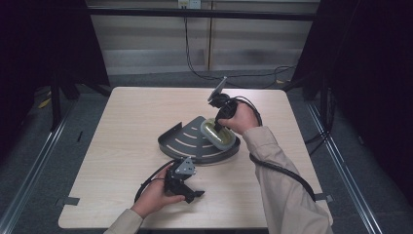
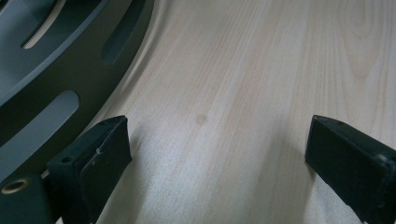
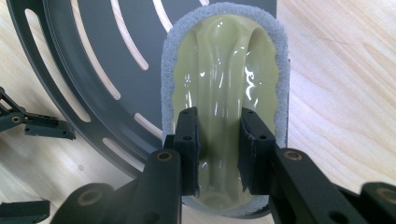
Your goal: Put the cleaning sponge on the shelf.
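Note:
A dark grey fan-shaped rack with curved slots lies mid-table. Over its right part is an oval scrubber with a glossy yellow-green grip and a pale foam rim. My right gripper comes down on it from behind. In the right gripper view the scrubber lies over the rack, and the right gripper is shut on the grip's raised middle ridge. My left gripper rests low near the table's front edge, just in front of the rack. Beside the rack's rim, the left gripper stands wide open over bare wood.
The light wooden table ends close in front of the left hand. A black cable trails from the right gripper across the table's right front. More cables lie on the floor behind the table, and dark curtains stand at both sides.

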The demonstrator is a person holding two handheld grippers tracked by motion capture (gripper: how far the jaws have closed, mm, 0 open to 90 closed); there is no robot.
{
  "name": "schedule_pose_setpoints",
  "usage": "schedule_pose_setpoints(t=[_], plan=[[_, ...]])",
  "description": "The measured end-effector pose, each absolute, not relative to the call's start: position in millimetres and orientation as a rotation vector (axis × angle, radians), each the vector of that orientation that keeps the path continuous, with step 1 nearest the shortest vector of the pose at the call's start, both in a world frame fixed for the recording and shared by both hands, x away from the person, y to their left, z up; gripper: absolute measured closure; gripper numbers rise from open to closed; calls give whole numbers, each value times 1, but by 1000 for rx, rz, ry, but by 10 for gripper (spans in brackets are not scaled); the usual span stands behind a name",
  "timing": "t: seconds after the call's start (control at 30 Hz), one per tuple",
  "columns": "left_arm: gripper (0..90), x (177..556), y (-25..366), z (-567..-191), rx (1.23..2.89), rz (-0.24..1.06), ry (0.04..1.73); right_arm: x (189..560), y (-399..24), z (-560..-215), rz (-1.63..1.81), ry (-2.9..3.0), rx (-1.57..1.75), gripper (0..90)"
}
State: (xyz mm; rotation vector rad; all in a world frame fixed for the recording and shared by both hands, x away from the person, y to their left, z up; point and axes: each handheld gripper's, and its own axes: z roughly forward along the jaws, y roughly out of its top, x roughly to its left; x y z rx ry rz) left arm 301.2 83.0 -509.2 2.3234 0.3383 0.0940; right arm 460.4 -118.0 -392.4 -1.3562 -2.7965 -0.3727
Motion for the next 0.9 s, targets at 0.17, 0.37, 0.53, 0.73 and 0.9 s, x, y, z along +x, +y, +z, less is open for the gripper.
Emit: schedule_pose_setpoints(t=[0.17,0.37,0.53,0.73,0.9], plan=[[63,301,83,-509,2324,94,338,461,-117,-395,-363,-2800,-1358,714],[63,301,83,-509,2324,94,339,460,-115,-400,-352,-2801,-1348,714],[63,301,83,-509,2324,94,339,460,-116,-405,-345,-2804,-1329,714],[63,301,83,-509,2322,94,340,459,-117,-408,-334,-2810,-1330,713],[63,301,83,-509,2325,97,341,459,-118,-414,-315,-2824,-1309,712]])
